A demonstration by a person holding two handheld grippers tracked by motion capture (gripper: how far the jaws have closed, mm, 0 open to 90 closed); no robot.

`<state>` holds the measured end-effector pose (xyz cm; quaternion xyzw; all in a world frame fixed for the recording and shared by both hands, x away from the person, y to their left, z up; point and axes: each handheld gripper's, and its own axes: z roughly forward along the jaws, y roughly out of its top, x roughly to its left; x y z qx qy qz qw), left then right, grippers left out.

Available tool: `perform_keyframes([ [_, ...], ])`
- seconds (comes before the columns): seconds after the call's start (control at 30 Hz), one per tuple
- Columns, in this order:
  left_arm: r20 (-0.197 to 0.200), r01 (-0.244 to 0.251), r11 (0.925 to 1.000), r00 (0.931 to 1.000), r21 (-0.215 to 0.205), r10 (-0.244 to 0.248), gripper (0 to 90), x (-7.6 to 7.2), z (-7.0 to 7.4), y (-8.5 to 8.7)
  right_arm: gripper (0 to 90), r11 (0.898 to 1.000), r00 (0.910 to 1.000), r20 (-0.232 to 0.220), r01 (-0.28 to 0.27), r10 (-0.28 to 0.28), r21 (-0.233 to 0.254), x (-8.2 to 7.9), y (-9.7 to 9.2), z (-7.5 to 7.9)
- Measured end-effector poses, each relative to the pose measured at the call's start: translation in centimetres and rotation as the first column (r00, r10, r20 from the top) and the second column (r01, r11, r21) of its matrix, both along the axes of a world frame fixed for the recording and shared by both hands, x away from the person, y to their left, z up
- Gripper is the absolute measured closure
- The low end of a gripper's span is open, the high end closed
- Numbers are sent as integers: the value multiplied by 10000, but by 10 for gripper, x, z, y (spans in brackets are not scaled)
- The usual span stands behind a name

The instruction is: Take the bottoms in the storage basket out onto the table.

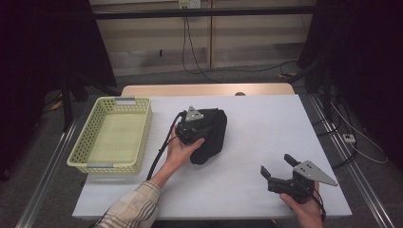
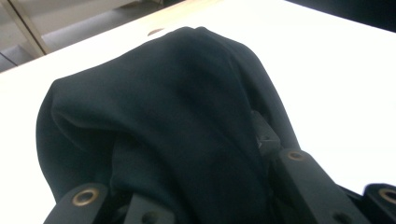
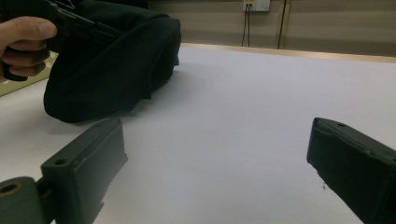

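Note:
A bundled black cloth [image 1: 212, 135] lies on the white table [image 1: 266, 118], left of its middle. My left gripper [image 1: 199, 129] comes at the cloth from its left side, and the cloth bunches up between its jaws. In the left gripper view the black cloth [image 2: 177, 107] drapes over both jaws, so the left gripper [image 2: 187, 182] is shut on it. My right gripper [image 1: 277, 165] rests near the table's front right, apart from the cloth, and is open. In the right gripper view bare table lies inside the right gripper [image 3: 217, 135], with the cloth [image 3: 112, 65] farther off at the left.
A pale yellow-green perforated basket [image 1: 142, 130] stands on the table's left side with nothing in it. The table's wooden far edge [image 1: 209, 89] lies behind. Cables run over the floor beyond the table and along its right side.

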<state>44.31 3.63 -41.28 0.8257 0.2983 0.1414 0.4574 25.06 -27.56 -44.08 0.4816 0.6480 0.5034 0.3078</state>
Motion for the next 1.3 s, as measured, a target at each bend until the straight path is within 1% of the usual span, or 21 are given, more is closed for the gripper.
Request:
perform_keyframes([
  [0.1,-99,-125,9999,9999,8,125,706,3,-1,3,42,10000,10000,-9,-7,7,1,0,0,0],
  [0.17,-96,-219,9998,9997,-4,219,706,4,-2,4,42,10000,10000,-12,-12,12,8,0,0,0],
  [0.23,-101,-304,9995,9995,100,305,706,6,-3,6,42,10000,10000,-42,0,0,32,0,0,0],
  [0.3,-162,-427,9990,9989,115,429,706,7,-6,6,42,10000,10000,-46,-11,12,32,0,0,0],
  [0.33,-107,-508,9984,9986,230,510,705,8,-8,6,42,10000,10000,-40,-9,9,27,0,0,0],
  [0.37,-137,-631,9978,9979,220,634,706,8,-9,6,42,10000,10000,-40,-7,7,26,0,0,0],
  [0.43,-139,-616,9977,9980,268,620,705,9,-10,7,42,10000,10000,-40,-7,7,24,0,0,0],
  [0.5,-200,-686,9974,9974,212,691,703,10,-11,8,42,10000,10000,-37,-7,7,20,0,0,0],
  [0.6,-213,-755,9968,9969,246,760,701,11,-13,8,42,10000,10000,-37,-24,24,32,0,0,0],
  [0.63,-165,-764,9964,9969,358,770,700,12,-13,8,42,10000,10000,-32,-31,31,27,0,0,0],
  [0.73,-211,-840,9955,9962,436,849,696,12,-17,7,42,10000,10000,-30,-33,33,27,0,0,0],
  [0.8,-83,-898,9937,9959,675,905,693,13,-18,6,42,10000,10000,-16,-36,36,10,0,0,0],
  [0.83,-116,-975,9932,9951,636,985,691,12,-19,5,43,10000,10000,-16,-38,38,12,0,0,0],
  [0.97,-73,-932,9924,9955,800,941,688,13,-21,3,42,10000,10000,-30,-46,46,9,0,0,0],
  [1.03,-200,-919,9927,9954,782,938,686,14,-23,3,43,10000,10000,-30,-50,50,2,0,0,0],
  [1.1,-175,-990,9909,9947,909,1010,684,16,-25,3,43,10000,10000,-28,-48,48,-5,0,0,0],
  [1.2,-416,-1022,9913,9935,831,1059,681,19,-30,1,43,10000,10000,-29,-46,46,-12,1,0,0],
  [1.27,-504,-1026,9909,9930,873,1073,680,21,-32,0,43,10000,10000,-26,-47,47,-15,1,0,0],
  [1.3,-476,-1068,9903,9926,892,1113,679,21,-34,-1,44,10000,10000,-28,-51,51,-19,0,0,0],
])
